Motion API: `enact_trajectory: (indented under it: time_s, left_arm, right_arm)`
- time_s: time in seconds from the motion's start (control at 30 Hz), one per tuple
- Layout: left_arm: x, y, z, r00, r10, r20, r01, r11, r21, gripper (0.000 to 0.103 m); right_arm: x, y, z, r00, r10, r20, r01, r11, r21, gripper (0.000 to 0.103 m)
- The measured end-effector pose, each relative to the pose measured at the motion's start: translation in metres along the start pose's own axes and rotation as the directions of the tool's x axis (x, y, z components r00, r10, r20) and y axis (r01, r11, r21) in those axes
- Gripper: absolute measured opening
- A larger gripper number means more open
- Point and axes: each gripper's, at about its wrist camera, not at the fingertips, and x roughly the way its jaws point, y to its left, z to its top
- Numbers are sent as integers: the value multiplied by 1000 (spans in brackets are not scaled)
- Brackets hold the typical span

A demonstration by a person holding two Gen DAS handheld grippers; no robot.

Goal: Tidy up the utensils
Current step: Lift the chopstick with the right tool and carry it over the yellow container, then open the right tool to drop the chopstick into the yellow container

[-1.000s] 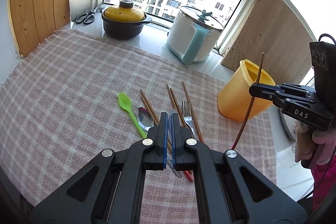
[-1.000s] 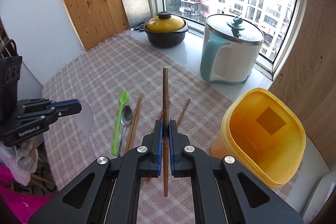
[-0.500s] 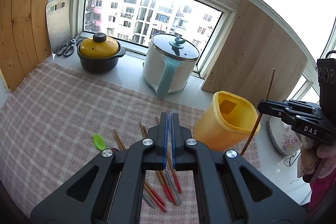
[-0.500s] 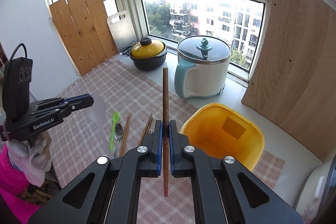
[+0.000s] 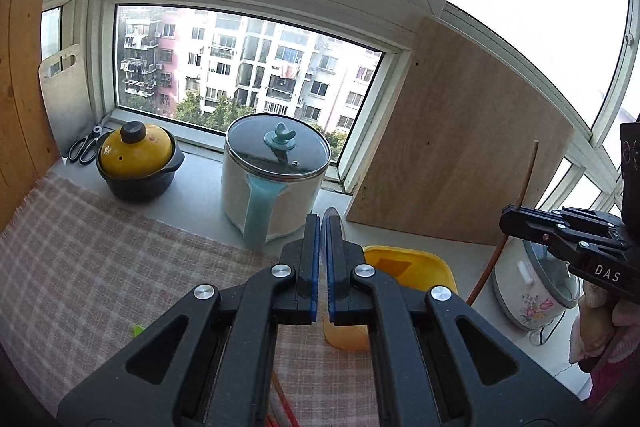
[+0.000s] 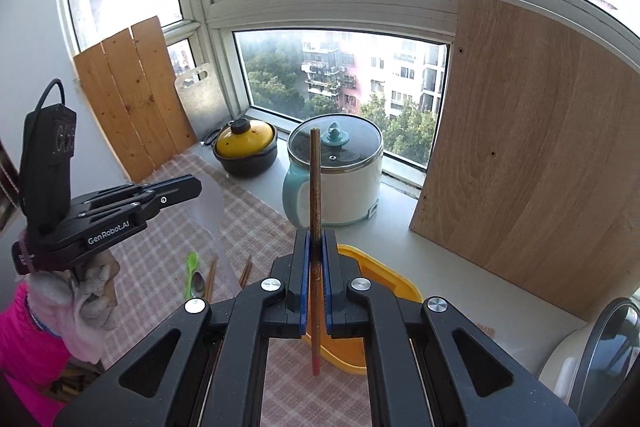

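Observation:
My right gripper (image 6: 315, 239) is shut on a brown chopstick (image 6: 315, 179) with a red lower tip, held upright above the open yellow container (image 6: 384, 275). In the left wrist view the right gripper (image 5: 506, 221) and chopstick (image 5: 528, 171) hang right of the yellow container (image 5: 412, 267). My left gripper (image 5: 323, 223) is shut on a clear plastic utensil (image 5: 333, 217). From the right wrist the left gripper (image 6: 196, 187) is raised over the checked cloth, the clear plastic utensil (image 6: 210, 211) hanging from it. A green spoon (image 6: 192, 263), a metal spoon (image 6: 197, 283) and chopsticks (image 6: 211, 275) lie below.
On the sill stand a black pot with a yellow lid (image 5: 136, 159) and a white and teal electric pot (image 5: 276, 179). A wooden board (image 5: 460, 155) leans behind the container. A rice cooker (image 5: 532, 287) sits far right. Scissors (image 5: 82, 147) lie at the back left.
Both grippers have risen and tilted up toward the window, each keeping its hold. The utensils on the cloth have slid down, mostly hidden in the left wrist view. The yellow container is nearer both jaws.

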Motion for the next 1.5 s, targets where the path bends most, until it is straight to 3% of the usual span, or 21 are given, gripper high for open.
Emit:
enact_trajectory:
  time_s: [0.27, 0.5, 0.83, 1.1, 1.13, 1.2, 1.23, 1.27, 1.5]
  left_arm:
    - [32, -19, 16, 1000, 25, 3, -25, 1000, 12, 0]
    - [66, -23, 8, 998, 52, -46, -50, 998, 39, 0]
    - [88, -33, -10, 992, 28, -123, -18, 997, 79, 0]
    - [87, -36, -14, 988, -8, -156, 22, 996, 85, 3]
    - [86, -36, -13, 988, -10, -155, 23, 996, 84, 7]
    - [83, -35, -12, 989, -13, -150, 25, 997, 79, 19]
    - [80, -34, -12, 989, -16, -147, 27, 997, 78, 25]
    - [78, -33, -12, 990, -15, -143, 26, 997, 78, 26]
    - [63, -20, -13, 992, -8, -129, 16, 998, 62, 26]
  right_arm:
    - [0, -24, 15, 998, -47, 33, 46, 999, 28, 4]
    - [27, -37, 7, 997, -79, -8, 79, 995, 56, 4]
    - [58, -52, -19, 993, -73, -95, 83, 990, 111, 4]
    - [59, -54, -28, 989, -92, -115, 105, 989, 108, 4]
    - [59, -54, -28, 988, -98, -119, 111, 988, 109, 9]
    - [58, -55, -29, 986, -111, -122, 126, 985, 120, 34]
    - [57, -55, -29, 985, -123, -118, 138, 982, 125, 54]
    - [55, -56, -30, 985, -136, -109, 150, 980, 130, 60]
    - [47, -50, -35, 977, -186, -104, 198, 972, 123, 60]
